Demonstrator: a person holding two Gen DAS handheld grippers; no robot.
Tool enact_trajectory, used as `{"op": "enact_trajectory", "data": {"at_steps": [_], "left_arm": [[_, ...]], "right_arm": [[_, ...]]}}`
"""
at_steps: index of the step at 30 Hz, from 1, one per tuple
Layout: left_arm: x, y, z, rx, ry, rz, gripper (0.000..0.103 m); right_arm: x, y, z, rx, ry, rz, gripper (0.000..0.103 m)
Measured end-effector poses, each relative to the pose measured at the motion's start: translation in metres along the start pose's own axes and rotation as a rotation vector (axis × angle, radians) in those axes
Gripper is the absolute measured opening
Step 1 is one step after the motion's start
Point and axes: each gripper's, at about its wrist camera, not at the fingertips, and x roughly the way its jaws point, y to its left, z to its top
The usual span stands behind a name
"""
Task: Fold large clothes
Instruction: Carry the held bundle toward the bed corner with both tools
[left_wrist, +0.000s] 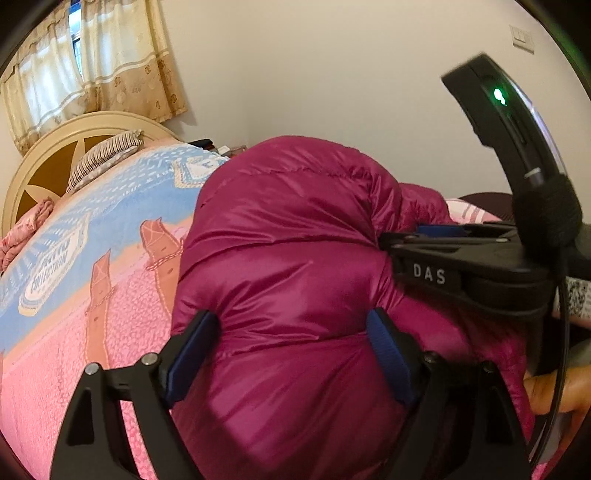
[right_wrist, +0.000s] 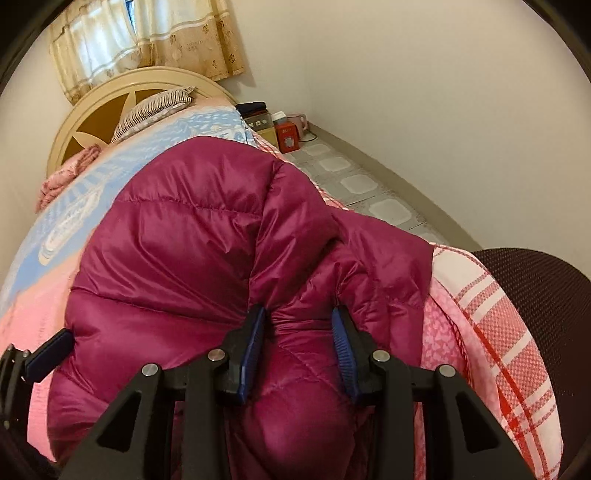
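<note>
1. Magenta quilted down jacket (right_wrist: 207, 236) of shiny nylon lay bunched on the bed with the pink-and-blue patterned blanket (left_wrist: 74, 280), heaped near the bed's foot edge and toward its right side, where a red-and-white checked cloth (right_wrist: 491, 332) hung over the edge
2. Judging by the rounded, doubled-over bulk, at least one fold seemed already made; the bundle was still puffy and uneven, so flattening and probably a further fold remained
3. Left gripper (left_wrist: 291, 347) stood fairly wide apart, its blue-padded fingers (left_wrist: 388, 350) pressed into either side of a thick roll of the jacket, squeezing it rather than closing through it
4. Right gripper (right_wrist: 299, 347) was narrower, its blue pads (right_wrist: 255, 339) pinching a gathered ridge of fabric at the jacket's near edge
5. Seen from the left wrist, the right gripper bit into the jacket's right flank, close beside the left gripper, with the jacket bulging beyond both
6. A striped pillow (right_wrist: 155, 107) lay far off at the cream headboard (left_wrist: 48, 147), well apart from the jacket
</note>
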Motion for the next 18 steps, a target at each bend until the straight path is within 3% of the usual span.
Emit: {"op": "enact_trajectory", "data": {"at_steps": [4,7,10,13,18], "left_arm": [[0.001,-0.002,-0.004,0.011,-0.002,0.001,0.089],[0.001,-0.003,-0.005,0.004,0.001,-0.006,0.089],[0.001,-0.007,-0.003,-0.001,0.004,-0.006,0.089],[0.000,-0.010,-0.003,0.000,0.002,-0.002,0.089],[-0.001,-0.012,-0.004,0.016,0.005,0.001,0.089]], "right_arm": [[-0.007,0.002,0.002,0.003,-0.003,0.001,0.038],[-0.043,-0.001,-0.005,0.069,-0.072,0.041,0.038],[-0.083,0.007,-0.023,0.047,-0.117,0.023,0.038],[-0.098,0.016,-0.044,0.045,-0.088,0.005,0.038],[-0.084,0.013,-0.070,0.094,-0.039,0.020,0.038]]}}
